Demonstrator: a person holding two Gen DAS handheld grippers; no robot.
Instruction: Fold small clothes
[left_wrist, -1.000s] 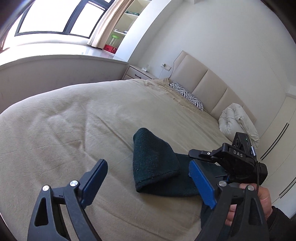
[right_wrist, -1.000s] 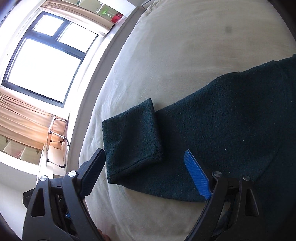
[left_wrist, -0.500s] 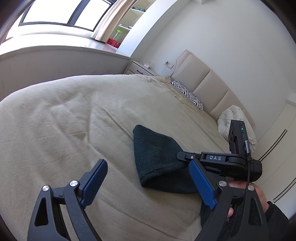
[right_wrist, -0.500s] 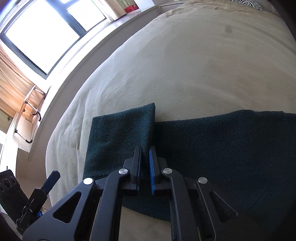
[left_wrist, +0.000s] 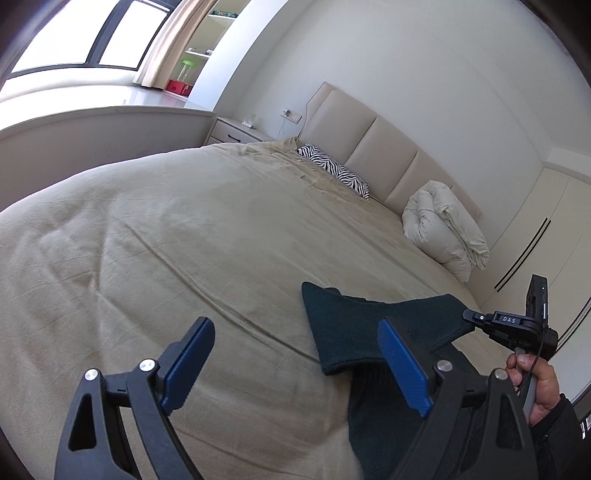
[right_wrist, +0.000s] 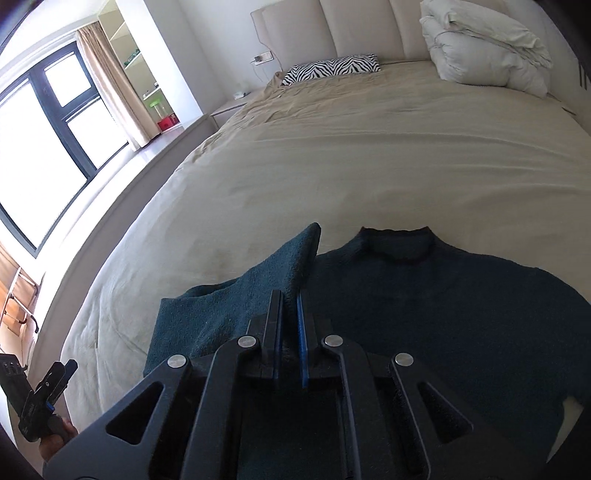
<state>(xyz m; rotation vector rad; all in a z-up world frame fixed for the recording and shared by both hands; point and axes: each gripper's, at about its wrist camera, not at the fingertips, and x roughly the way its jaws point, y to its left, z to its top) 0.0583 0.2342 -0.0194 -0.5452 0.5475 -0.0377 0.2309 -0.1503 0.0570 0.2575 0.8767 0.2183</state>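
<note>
Raising the right gripper (right_wrist: 290, 295) up off the beige bed cover (left_wrist: 184, 240), where it was low over the cloth a second ago, and pulling the folded sleeve (right_wrist: 258, 291) up with it into a tent. Having just been closing the right jaws, now pinching the sleeve's edge between them. Holding the left gripper (left_wrist: 295, 326) with jaws wide apart and nothing between them, hovering over bare cover on the side of the sleeve away from the body panel.

Working on a dark green fleece sweater (right_wrist: 443, 295), lying flat on the bed well short of the zebra-striped pillow (right_wrist: 332, 68), collar pointing toward that pillow. Judging it light, soft and limp: sagging from any single pinch, not slippery, not fragile, likely clinging to itself where layers meet. Taking hold best at a hem, cuff or fold edge, and supporting a second corner with the free jaws to stop the fold from collapsing.

Seeing plenty of open cover between the sweater and the pillow for laying the sleeve across. Watching the bed's edge on the side farthest from the pillow, close under both grippers.
</note>
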